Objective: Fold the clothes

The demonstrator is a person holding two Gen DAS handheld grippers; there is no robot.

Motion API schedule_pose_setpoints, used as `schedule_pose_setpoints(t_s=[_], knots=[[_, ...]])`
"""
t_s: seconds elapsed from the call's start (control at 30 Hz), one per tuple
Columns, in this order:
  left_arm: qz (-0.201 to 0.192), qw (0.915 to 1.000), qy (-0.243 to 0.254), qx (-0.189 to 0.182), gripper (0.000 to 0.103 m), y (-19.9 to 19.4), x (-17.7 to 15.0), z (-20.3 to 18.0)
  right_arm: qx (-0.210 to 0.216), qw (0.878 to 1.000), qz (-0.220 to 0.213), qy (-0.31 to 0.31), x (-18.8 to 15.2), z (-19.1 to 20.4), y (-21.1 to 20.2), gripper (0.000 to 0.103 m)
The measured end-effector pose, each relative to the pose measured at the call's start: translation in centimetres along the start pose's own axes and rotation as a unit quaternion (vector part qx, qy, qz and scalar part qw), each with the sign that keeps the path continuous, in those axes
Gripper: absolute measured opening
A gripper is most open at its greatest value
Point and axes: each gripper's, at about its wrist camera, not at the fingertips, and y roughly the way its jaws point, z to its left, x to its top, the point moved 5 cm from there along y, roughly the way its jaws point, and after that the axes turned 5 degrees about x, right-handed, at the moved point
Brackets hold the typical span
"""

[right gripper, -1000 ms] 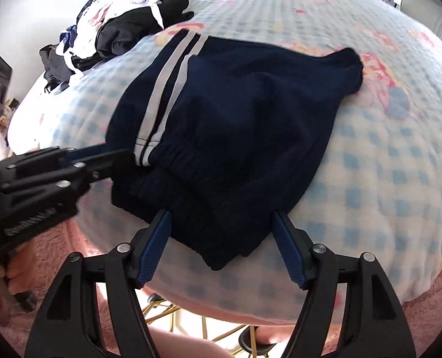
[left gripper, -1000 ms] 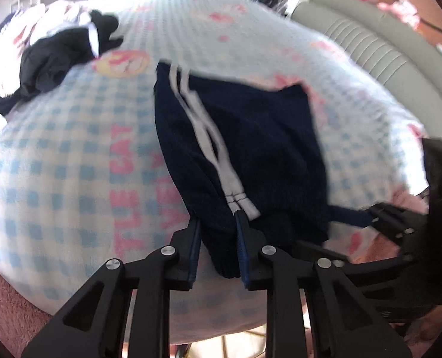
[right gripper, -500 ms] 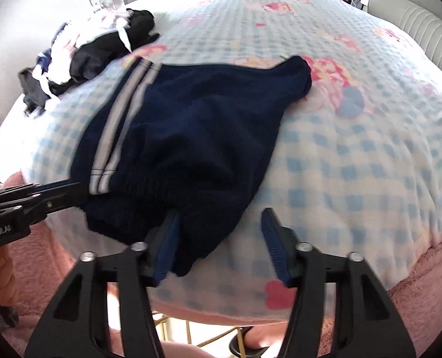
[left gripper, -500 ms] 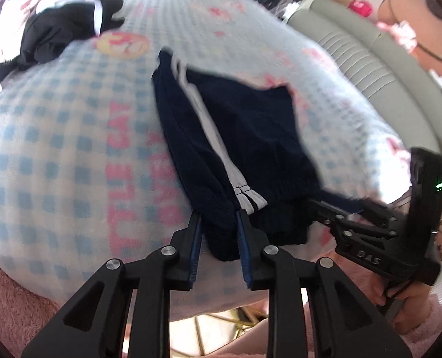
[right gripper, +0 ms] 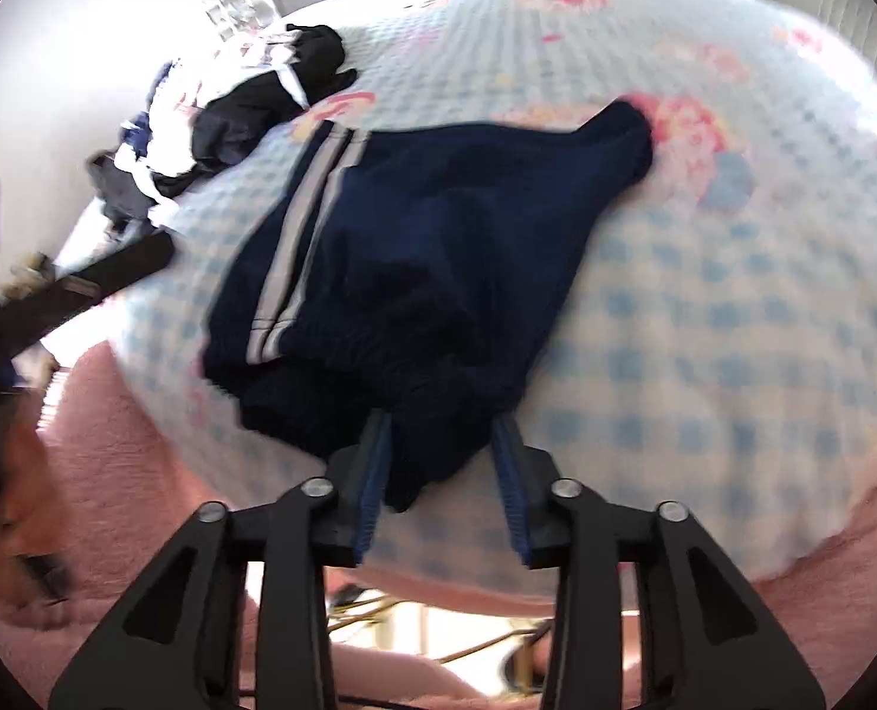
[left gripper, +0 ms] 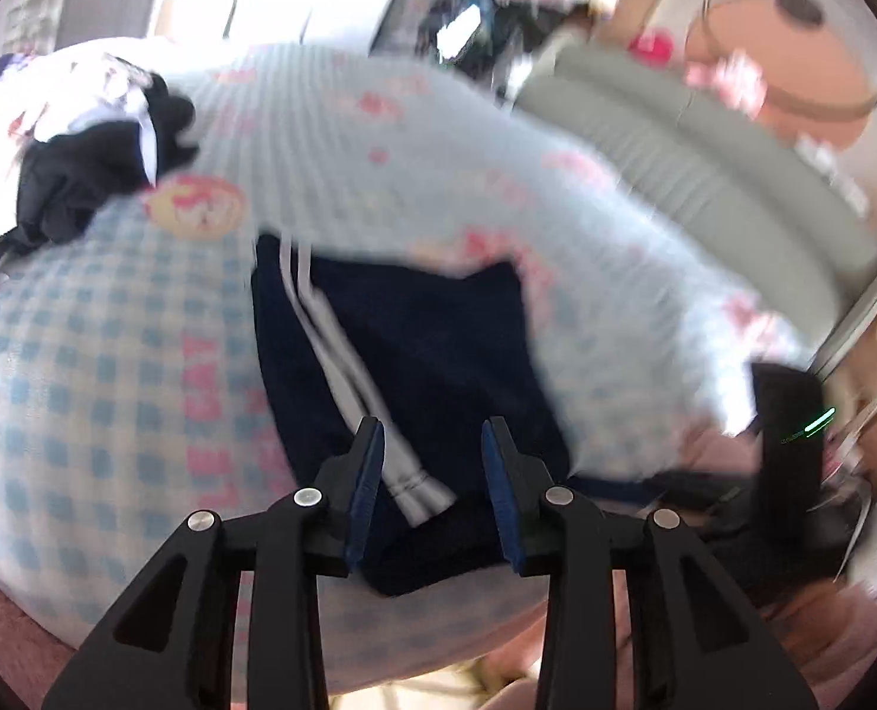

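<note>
Navy shorts (left gripper: pixel 432 355) with two white side stripes lie folded on the blue checked blanket (left gripper: pixel 113 390), waistband at the near edge; they also show in the right wrist view (right gripper: pixel 438 260). My left gripper (left gripper: pixel 432 491) is open, its jaws apart over the waistband by the stripes. My right gripper (right gripper: pixel 441 485) is open, its jaws either side of the waistband's right corner, not pinching it. The right gripper shows at the right of the left wrist view (left gripper: pixel 787 461).
A pile of black and white clothes (left gripper: pixel 77 160) lies at the far left of the bed, also in the right wrist view (right gripper: pixel 243 112). A grey sofa (left gripper: pixel 704 177) stands beyond the bed. A pink blanket (right gripper: pixel 793 621) covers the near edge.
My left gripper has opened and let go of the waistband. My right gripper has narrowed and moved in around the waistband corner. Both views have shifted and blurred.
</note>
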Motion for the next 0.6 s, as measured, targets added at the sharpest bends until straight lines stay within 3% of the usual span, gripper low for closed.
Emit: schedule_pose_setpoints(t_s=[0.03, 0.13, 0.27, 0.37, 0.47, 0.5, 0.6], knots=[[0.022, 0.9996, 0.008, 0.015, 0.036, 1.1, -0.7, 0.2, 0.015, 1.000, -0.010, 0.006, 0.2, 0.1, -0.2, 0.054], [0.063, 0.9965, -0.002, 0.055, 0.036, 3.1, -3.0, 1.8, -0.007, 1.000, -0.022, -0.001, 0.8, 0.3, -0.3, 0.054], [0.062, 0.9975, -0.027, 0.020, 0.037, 2.4, -3.5, 2.3, -0.045, 0.998, -0.036, -0.013, 1.6, 0.6, -0.5, 0.054], [0.047, 0.9959, -0.074, -0.023, 0.037, 1.6, -3.1, 3.2, -0.066, 0.997, 0.027, -0.014, 1.2, 0.0, 2.9, 0.056], [0.031, 0.9792, -0.174, -0.100, 0.037, 0.9, -2.6, 5.4, -0.097, 0.993, 0.054, -0.033, 0.1, 0.2, 4.2, 0.056], [0.026, 0.9783, -0.180, -0.099, 0.037, 0.9, -2.4, 5.8, -0.096, 0.993, 0.059, -0.028, -0.2, 0.1, 4.1, 0.056], [0.032, 0.9868, -0.144, -0.066, 0.037, 1.4, -2.5, 5.2, -0.073, 0.996, 0.055, -0.007, -0.3, -0.2, 3.4, 0.056]])
